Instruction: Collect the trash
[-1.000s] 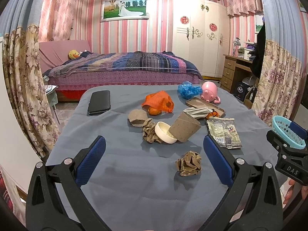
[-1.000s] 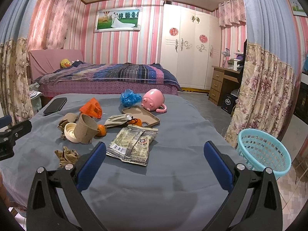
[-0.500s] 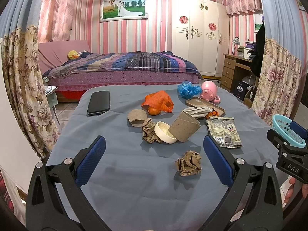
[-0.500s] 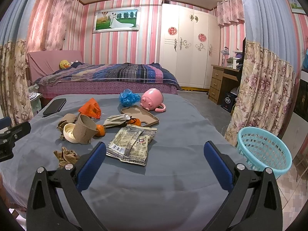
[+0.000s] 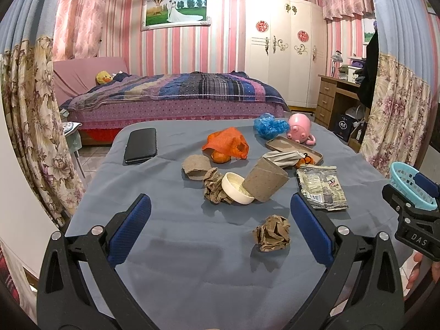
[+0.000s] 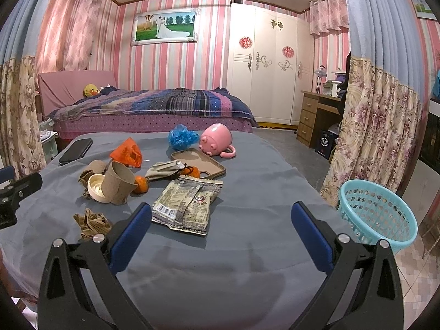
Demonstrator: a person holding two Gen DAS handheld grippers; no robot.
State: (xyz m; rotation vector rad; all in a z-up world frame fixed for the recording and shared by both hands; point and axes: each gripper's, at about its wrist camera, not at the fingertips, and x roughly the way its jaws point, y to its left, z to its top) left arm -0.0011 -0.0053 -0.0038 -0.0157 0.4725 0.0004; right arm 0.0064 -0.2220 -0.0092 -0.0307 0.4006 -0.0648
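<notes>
Litter point(image 5: 272, 233) lay untouched on the tabletop point(image 5: 176, 247); both hand-held grippers point(image 5: 220, 228) point(image 6: 221, 231) had barely moved, jaws apart, collection unstarted, basket point(image 6: 378, 220) right

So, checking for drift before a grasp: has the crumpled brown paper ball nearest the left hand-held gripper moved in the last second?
No. The crumpled paper ball lies the same way below the paper cup.

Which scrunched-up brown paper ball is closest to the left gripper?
The crumpled brown paper ball lying alone near the left gripper. The other crumpled wad sits farther back, touching the white lid.
</notes>
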